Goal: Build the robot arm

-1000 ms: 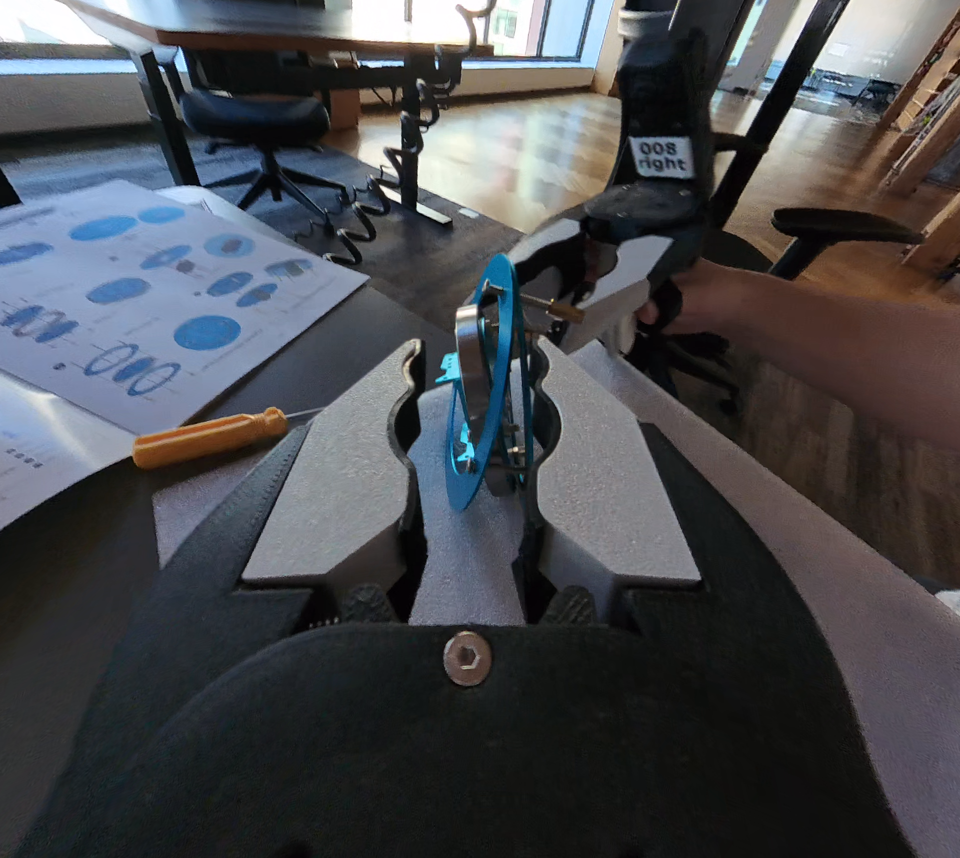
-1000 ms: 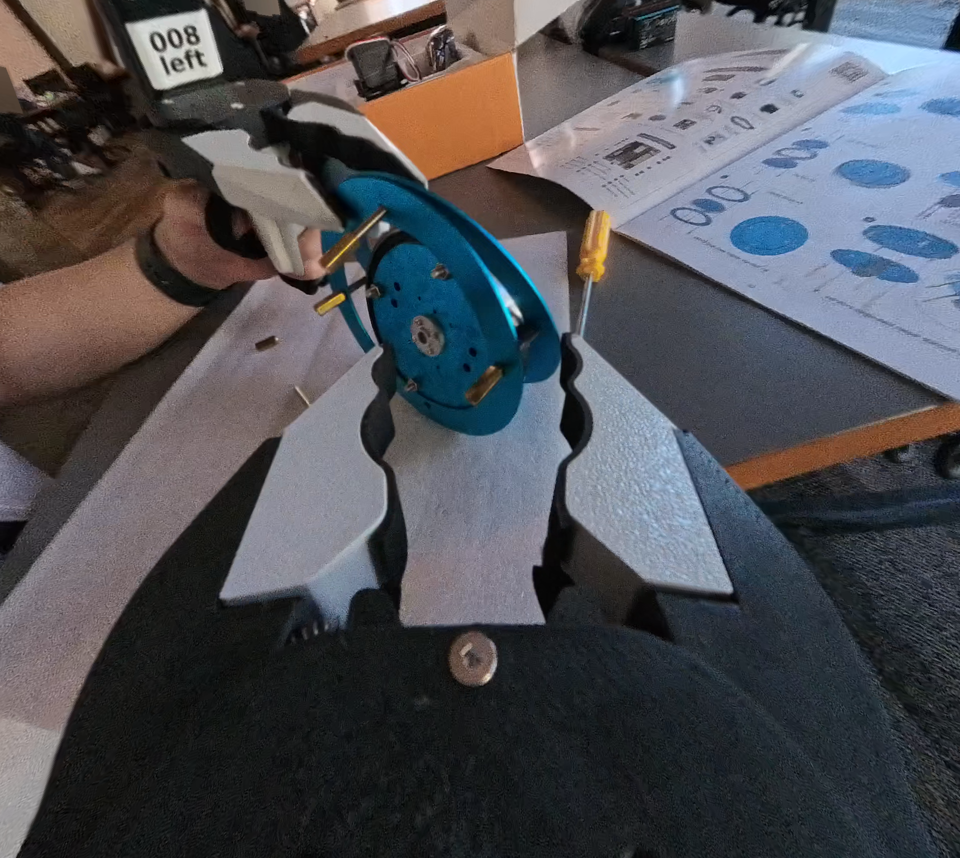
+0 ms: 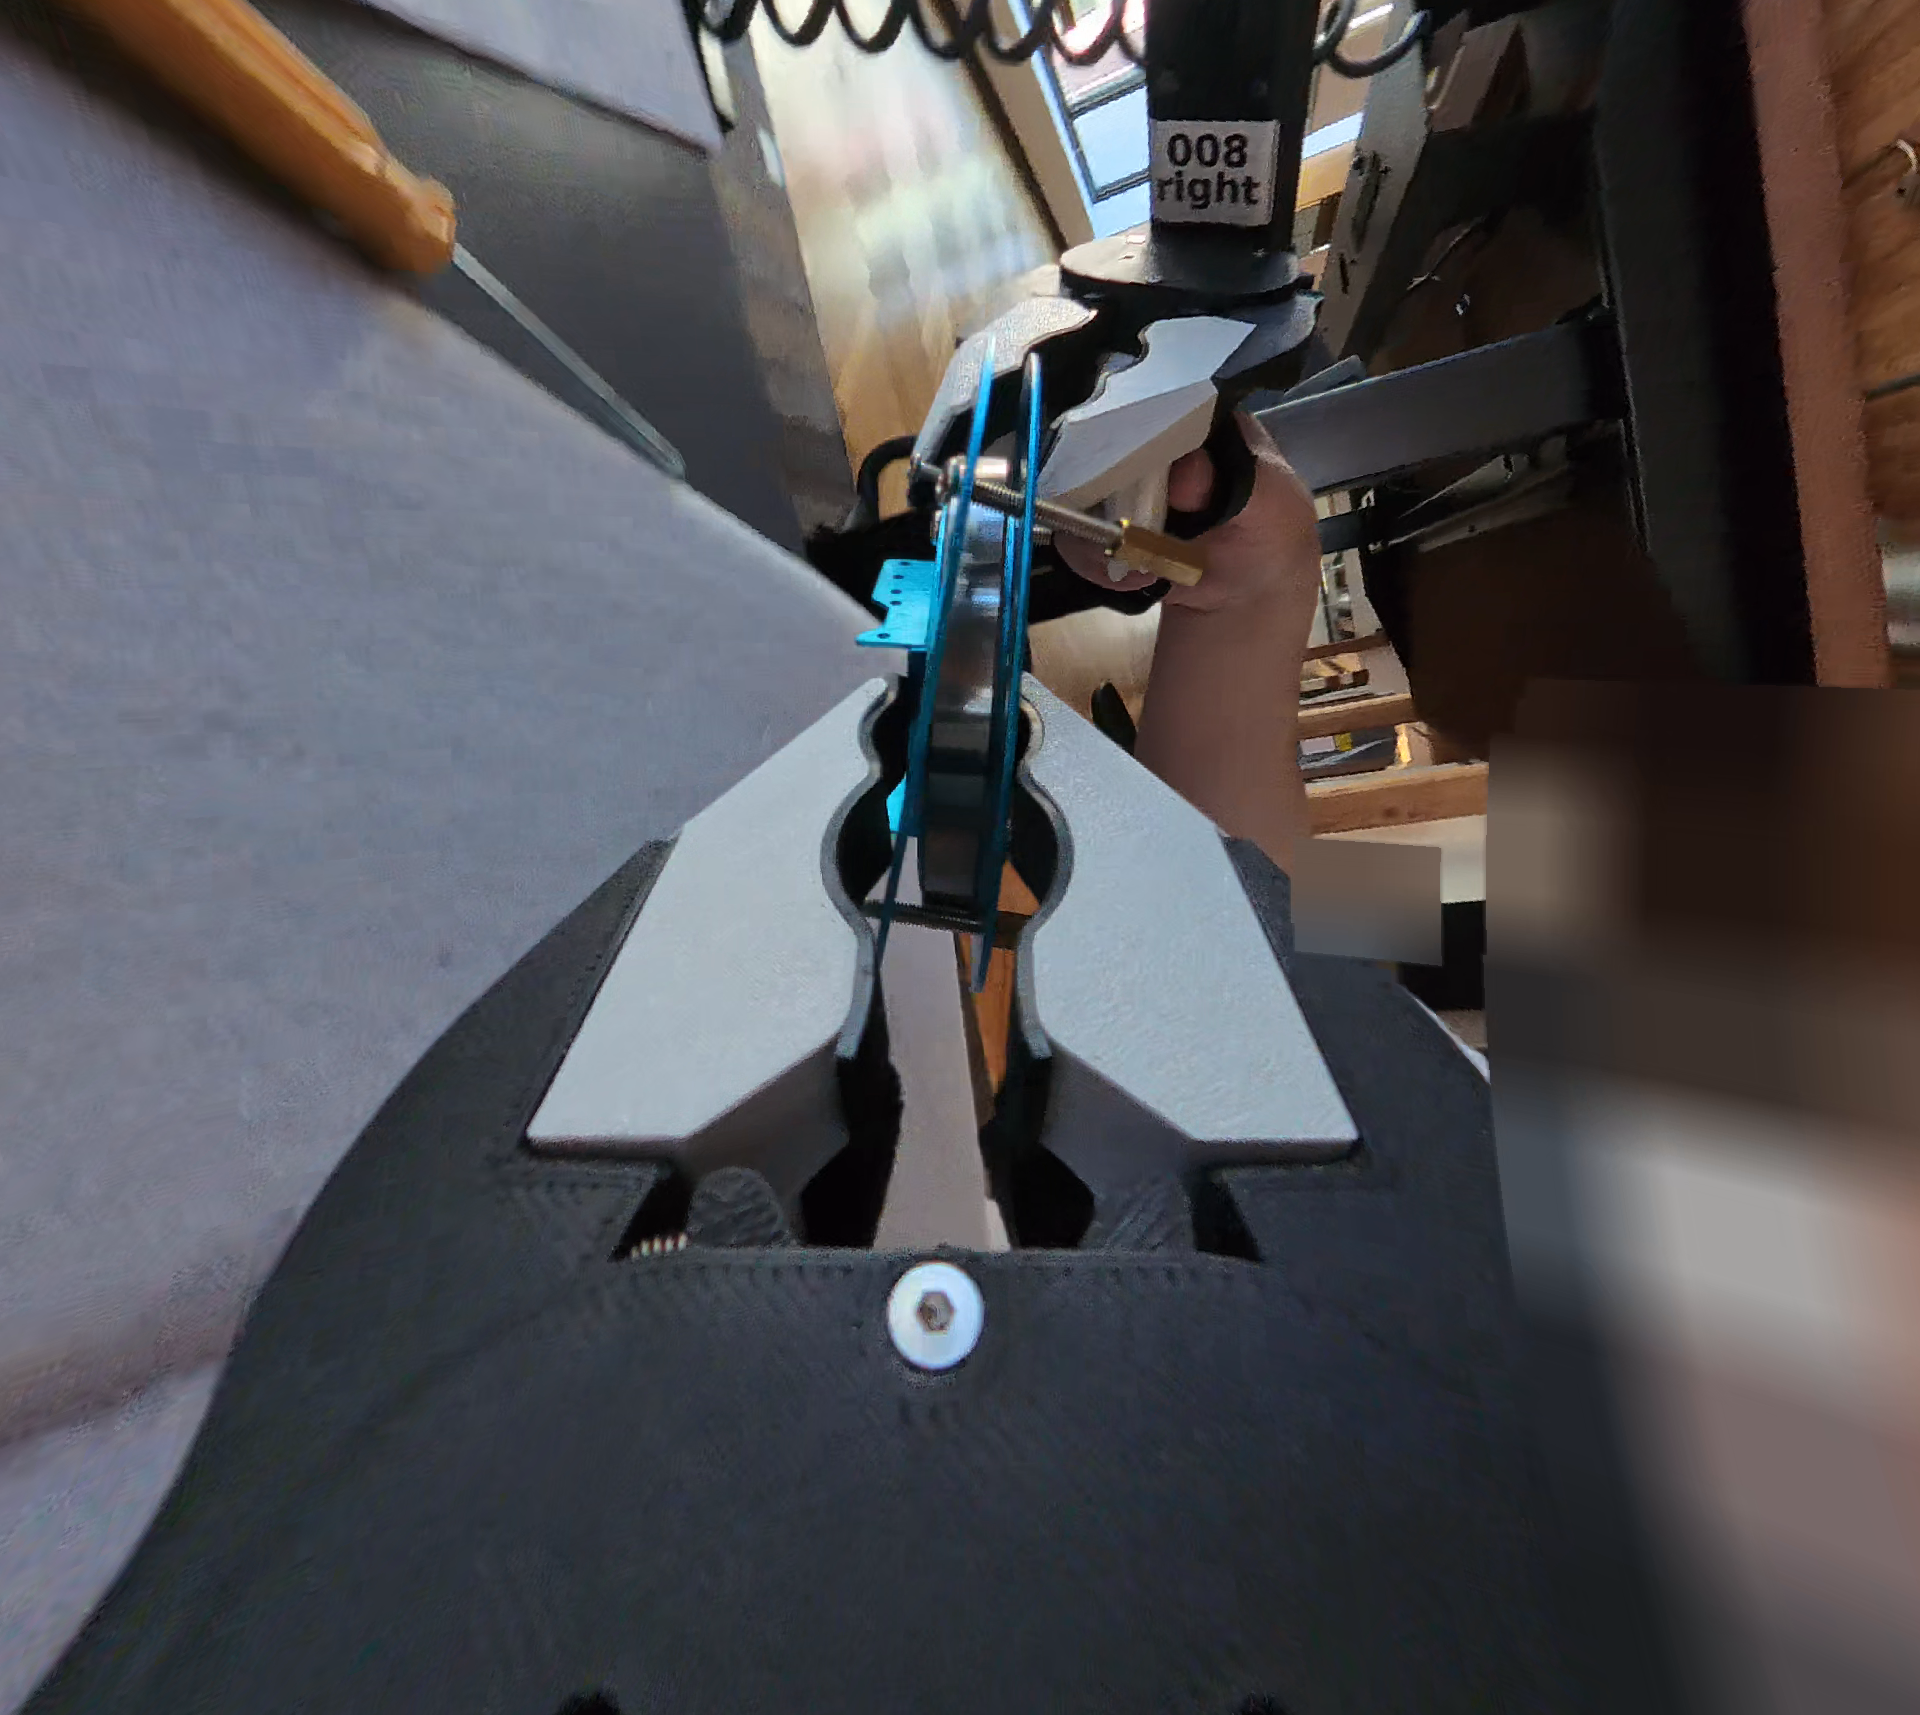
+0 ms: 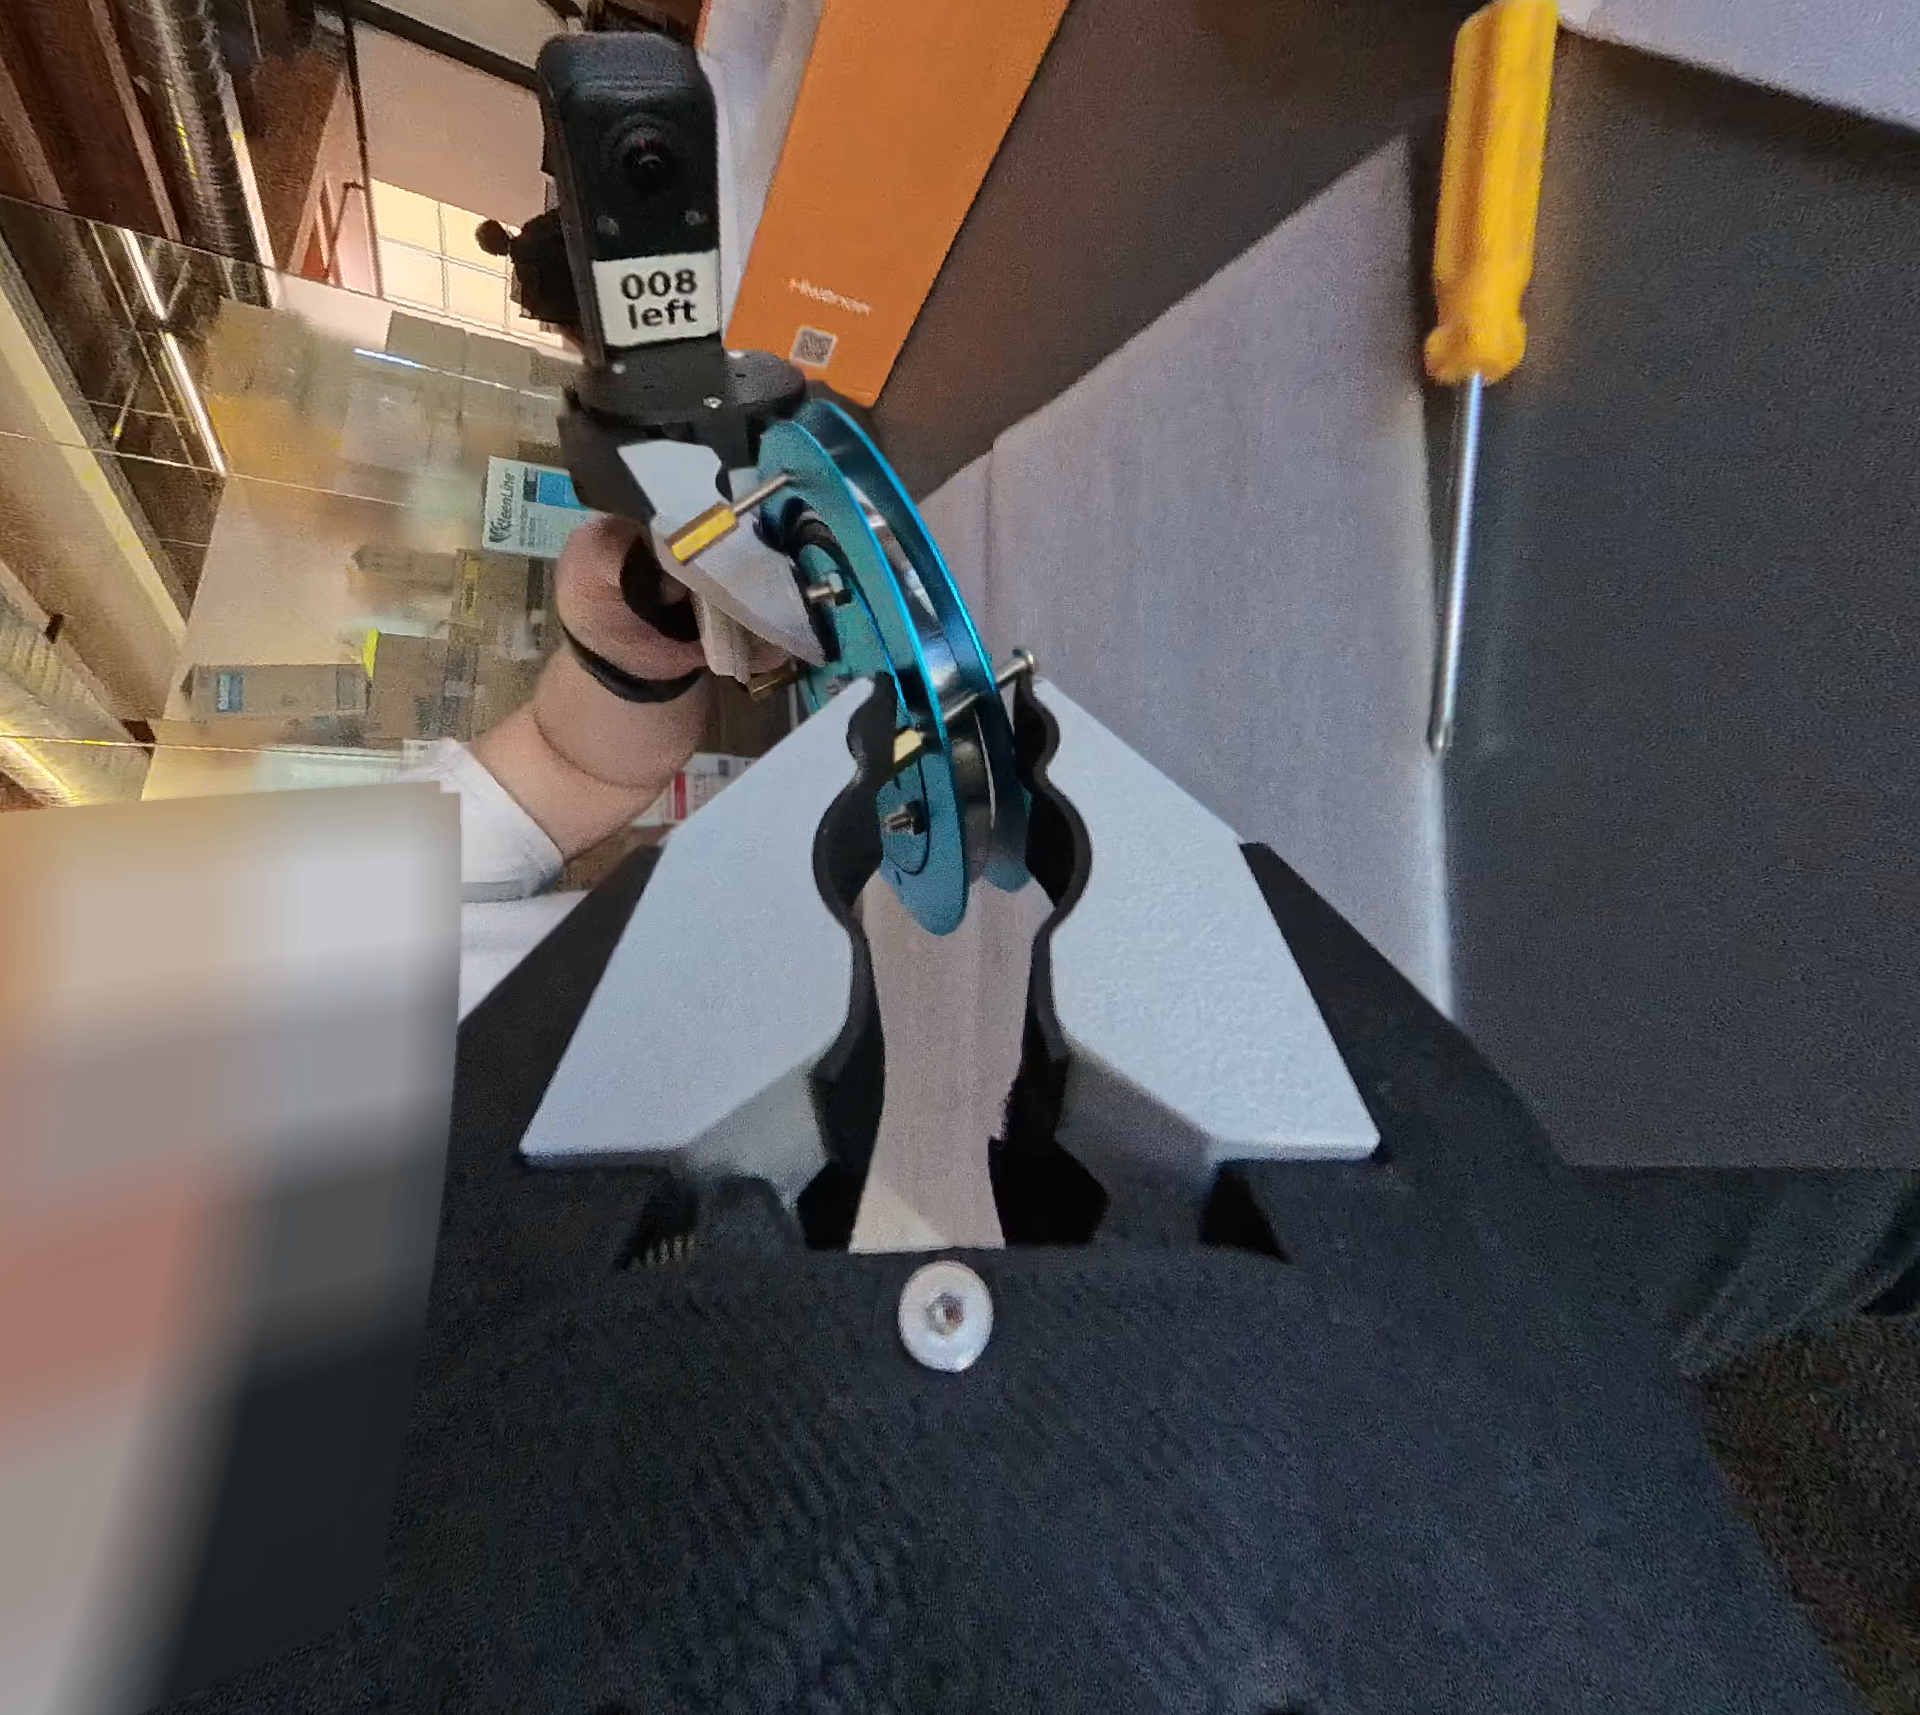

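Two-point pinching of blue disc assembly (image 4: 831, 543), held between the tongs. Clamping left gripper (image 3: 951, 730) edge-on over one rim, fingers pressed onto the stacked plates and grey hub. Clamping right gripper (image 4: 951, 730) on the opposite rim, facing the left one across the discs. Carrying brass standoff (image 3: 1148, 545) on a long screw, sticking out sideways just past the left gripper's fingertips. Apparently holding the assembly lifted clear of white foam sheet (image 4: 1195, 470) behind it. Leaving yellow screwdriver (image 4: 1486, 190) untouched, well off to the right gripper's right. Leaving orange box (image 4: 935, 55) beyond, behind the left gripper.
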The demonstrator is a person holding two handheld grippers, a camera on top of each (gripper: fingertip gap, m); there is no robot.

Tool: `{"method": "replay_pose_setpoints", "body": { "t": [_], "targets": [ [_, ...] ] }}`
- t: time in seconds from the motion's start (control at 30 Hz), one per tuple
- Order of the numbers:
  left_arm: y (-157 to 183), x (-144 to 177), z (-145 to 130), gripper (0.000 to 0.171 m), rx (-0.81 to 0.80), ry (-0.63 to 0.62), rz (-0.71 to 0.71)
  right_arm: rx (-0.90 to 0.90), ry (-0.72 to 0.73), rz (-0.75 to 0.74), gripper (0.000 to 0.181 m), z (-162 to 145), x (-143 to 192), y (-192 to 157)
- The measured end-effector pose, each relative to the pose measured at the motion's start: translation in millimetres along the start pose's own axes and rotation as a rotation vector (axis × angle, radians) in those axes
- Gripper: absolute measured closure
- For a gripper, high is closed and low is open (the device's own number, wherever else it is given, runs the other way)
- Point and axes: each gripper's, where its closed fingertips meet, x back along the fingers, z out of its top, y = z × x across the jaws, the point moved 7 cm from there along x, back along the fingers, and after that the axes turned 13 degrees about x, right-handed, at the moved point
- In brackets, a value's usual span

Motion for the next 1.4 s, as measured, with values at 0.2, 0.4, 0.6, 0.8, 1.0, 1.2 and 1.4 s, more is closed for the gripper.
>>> {"method": "replay_pose_setpoints", "body": {
  "t": [0.2, 0.4, 0.6, 0.8, 1.0, 1.2, 1.4],
  "targets": [
    [-16, 4, -25, 0.156, 0.123, -0.046, -0.012, -0.049, 0.011, 0.113, 0.158, -34, -12, 2],
    [-20, -2, -38, 0.155, 0.174, -0.043, -0.081, 0.018, 0.075, 0.117, 0.151, -53, -6, -2],
    [-25, -11, -45, 0.156, 0.172, -0.054, -0.088, -0.014, -0.057, 0.084, 0.151, -58, 0, 0],
    [-23, -10, -47, 0.156, 0.143, -0.041, -0.092, 0.118, -0.256, -0.006, 0.119, -34, -1, -6],
    [-28, -1, -46, 0.156, 0.151, 0.005, -0.118, 0.134, -0.017, -0.024, 0.122, -19, 16, -10],
    [-30, 8, -39, 0.156, 0.221, 0.052, -0.19, 0.025, 0.322, -0.052, 0.12, -72, 25, -16],
    [-24, 9, -33, 0.156, 0.257, 0.059, -0.262, -0.122, 0.402, 0.184, 0.127, -87, -10, -27]
  ]
}}
